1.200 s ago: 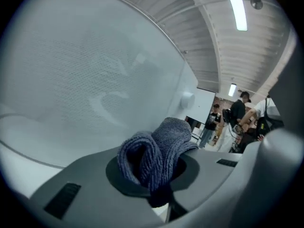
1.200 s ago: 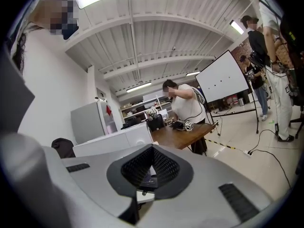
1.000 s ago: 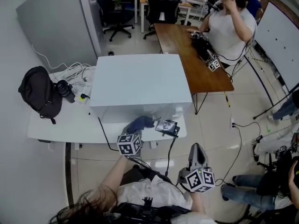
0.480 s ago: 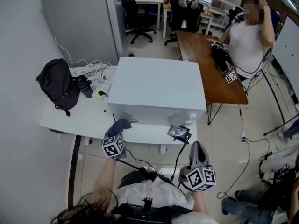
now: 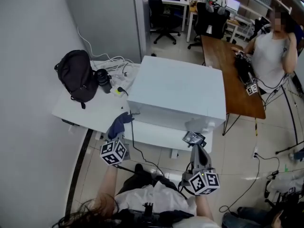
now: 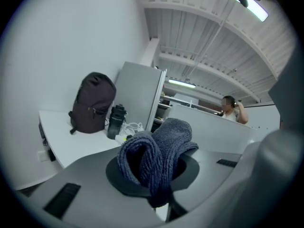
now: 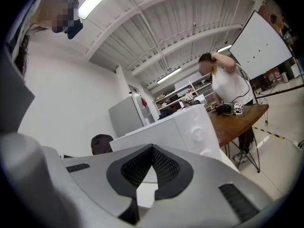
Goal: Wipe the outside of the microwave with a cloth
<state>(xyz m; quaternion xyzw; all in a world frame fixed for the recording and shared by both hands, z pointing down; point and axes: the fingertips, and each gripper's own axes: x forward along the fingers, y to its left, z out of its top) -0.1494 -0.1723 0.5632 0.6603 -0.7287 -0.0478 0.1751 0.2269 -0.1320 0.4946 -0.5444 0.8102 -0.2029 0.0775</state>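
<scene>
White table (image 5: 90,110), loaded from end to end.
A white microwave (image 5: 175,91) fills the right half up to the right edge. A black backpack (image 5: 76,77) sits at the left end, with a black bottle (image 5: 103,80) just beside it. White cables (image 5: 116,63) tangle along the back edge, and a small black device (image 5: 194,137) lies at the front right corner.

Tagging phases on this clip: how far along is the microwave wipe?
Done: the blue cloth is clamped in the left gripper. In hand: it sits at the front-left corner of the white microwave; contact is unclear. Left: no surface shows wipe marks, so the top and sides can't be counted as done. The right gripper is shut and empty.
</scene>
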